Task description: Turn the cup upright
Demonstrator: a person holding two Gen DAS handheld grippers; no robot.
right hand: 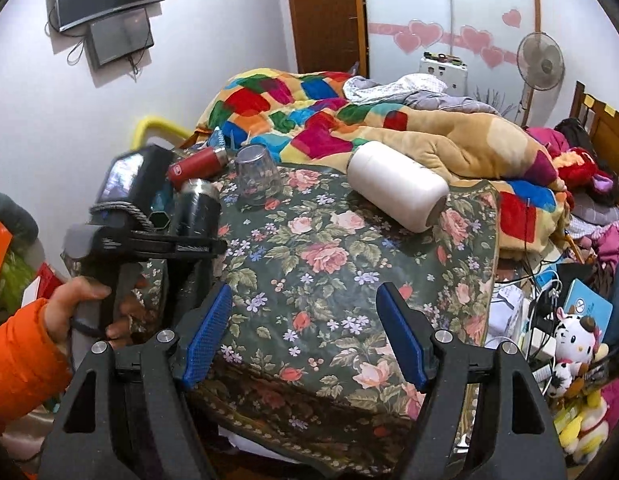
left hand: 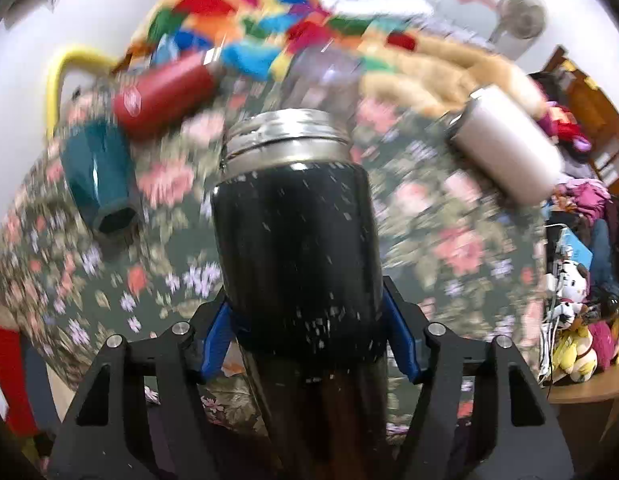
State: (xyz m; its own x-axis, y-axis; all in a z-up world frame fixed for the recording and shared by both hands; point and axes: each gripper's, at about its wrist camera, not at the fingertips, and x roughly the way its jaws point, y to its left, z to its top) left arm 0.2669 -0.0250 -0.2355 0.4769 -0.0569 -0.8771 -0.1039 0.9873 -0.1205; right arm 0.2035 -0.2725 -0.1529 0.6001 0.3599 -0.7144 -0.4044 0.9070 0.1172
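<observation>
Floral-cloth surface (right hand: 329,240) amid bedroom clutter.
Left claw (left hand: 305,328) is clamping the black speckled cup (left hand: 293,248), silver rim pointing away; right claw (right hand: 305,340) is hovering wide open, gripping nothing.

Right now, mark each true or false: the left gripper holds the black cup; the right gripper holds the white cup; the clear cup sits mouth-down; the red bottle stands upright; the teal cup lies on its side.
1. The left gripper holds the black cup. True.
2. The right gripper holds the white cup. False: its jaws are open and hold nothing; the white cup lies on its side on the floral cloth.
3. The clear cup sits mouth-down. True.
4. The red bottle stands upright. False: it lies on its side.
5. The teal cup lies on its side. True.
</observation>
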